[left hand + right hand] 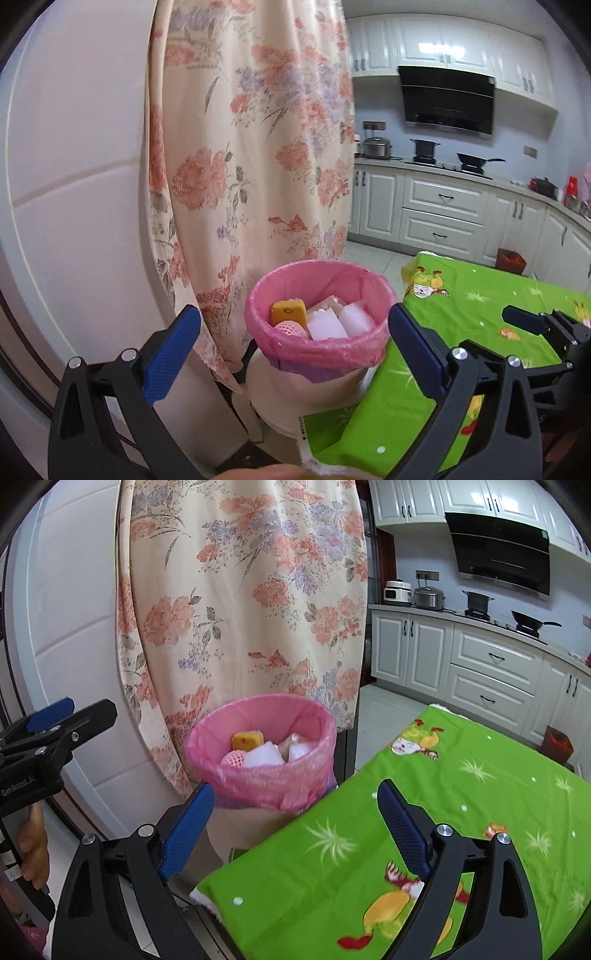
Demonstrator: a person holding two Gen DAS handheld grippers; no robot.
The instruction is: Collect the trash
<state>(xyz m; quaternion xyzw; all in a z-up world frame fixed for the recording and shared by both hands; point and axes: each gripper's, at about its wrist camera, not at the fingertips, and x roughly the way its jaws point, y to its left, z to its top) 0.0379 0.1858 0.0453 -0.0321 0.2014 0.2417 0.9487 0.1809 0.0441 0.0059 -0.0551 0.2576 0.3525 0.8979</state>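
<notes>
A bin with a pink liner stands beside the corner of the green-clothed table. Inside lie a yellow sponge, white foam blocks and a pink foam net. My left gripper is open and empty, its blue pads either side of the bin in view. My right gripper is open and empty, near the table corner, below the bin. The sponge and foam blocks show there too. The other gripper shows at each view's edge.
A floral curtain hangs right behind the bin, next to a white door. Kitchen cabinets with pots and a wok on the stove line the back wall. A small red bin stands on the floor beyond the table.
</notes>
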